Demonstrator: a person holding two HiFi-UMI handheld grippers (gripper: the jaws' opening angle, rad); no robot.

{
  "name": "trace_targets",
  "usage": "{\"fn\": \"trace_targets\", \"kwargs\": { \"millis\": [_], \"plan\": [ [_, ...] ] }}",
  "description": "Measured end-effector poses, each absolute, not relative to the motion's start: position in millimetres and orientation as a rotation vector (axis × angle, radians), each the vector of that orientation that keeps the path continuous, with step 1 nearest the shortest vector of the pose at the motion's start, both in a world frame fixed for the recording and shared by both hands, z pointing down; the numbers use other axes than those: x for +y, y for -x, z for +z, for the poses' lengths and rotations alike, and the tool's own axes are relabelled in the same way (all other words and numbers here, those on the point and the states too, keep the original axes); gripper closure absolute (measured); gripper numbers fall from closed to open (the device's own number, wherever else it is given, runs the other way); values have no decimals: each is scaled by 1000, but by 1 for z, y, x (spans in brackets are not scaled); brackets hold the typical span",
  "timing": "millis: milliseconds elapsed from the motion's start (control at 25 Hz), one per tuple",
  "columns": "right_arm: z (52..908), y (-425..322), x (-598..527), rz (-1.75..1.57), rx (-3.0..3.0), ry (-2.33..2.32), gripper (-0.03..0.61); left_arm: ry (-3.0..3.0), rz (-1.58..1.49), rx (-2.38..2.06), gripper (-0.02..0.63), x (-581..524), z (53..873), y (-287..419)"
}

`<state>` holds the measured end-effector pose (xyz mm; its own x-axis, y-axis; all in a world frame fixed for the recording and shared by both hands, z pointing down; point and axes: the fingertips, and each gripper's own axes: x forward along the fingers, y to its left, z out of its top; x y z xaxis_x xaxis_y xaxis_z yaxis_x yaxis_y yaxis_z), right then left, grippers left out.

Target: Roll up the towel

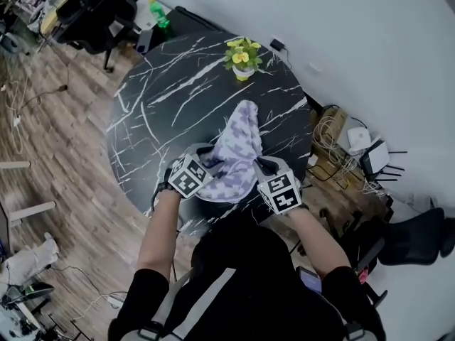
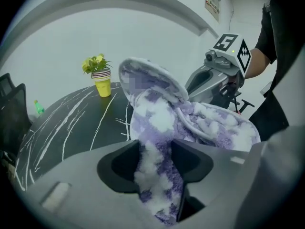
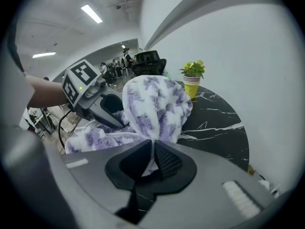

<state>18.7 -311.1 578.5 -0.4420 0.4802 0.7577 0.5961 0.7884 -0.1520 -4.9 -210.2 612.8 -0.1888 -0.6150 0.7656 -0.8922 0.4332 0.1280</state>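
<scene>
A fluffy purple-and-white towel [image 1: 240, 151] lies bunched on the round black marble table [image 1: 167, 94], its near end lifted between both grippers. At that end's left side my left gripper [image 1: 205, 165] is shut on a thick fold of the towel [image 2: 159, 123]; the pile fills the gap between its jaws [image 2: 155, 162]. On the right side my right gripper [image 1: 260, 168] pinches a thin edge of the towel [image 3: 155, 106], its jaws [image 3: 153, 159] almost touching. Each gripper view shows the other gripper beyond the towel: the right gripper [image 2: 221, 78] and the left gripper [image 3: 93, 97].
A yellow striped pot with a small plant [image 1: 242, 57] stands at the table's far edge, beyond the towel. A white wall runs behind. Cables and white router boxes [image 1: 355, 146] lie on the floor at the right. An office chair [image 1: 92, 9] and a green bottle [image 1: 161, 15] are far left.
</scene>
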Motion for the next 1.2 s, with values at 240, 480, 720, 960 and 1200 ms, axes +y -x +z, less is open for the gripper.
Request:
{"fn": "trace_targets", "kwargs": {
  "millis": [240, 480, 720, 960, 1200],
  "plan": [
    [581, -16, -327, -175, -2129, 746, 548, -1119, 465, -1974, 559, -195, 616, 19],
    [579, 3, -359, -181, -2163, 643, 549, -859, 479, -2116, 563, -127, 593, 51],
    [573, 18, -383, -135, -2205, 527, 549, -643, 498, -2157, 563, -51, 581, 48],
    [582, 4, -373, -116, -2180, 501, 549, -469, 490, -2188, 561, 18, 572, 32],
    [600, -28, -347, -118, -2123, 531, 549, -308, 396, -2202, 560, 78, 571, -4]
  ]
}}
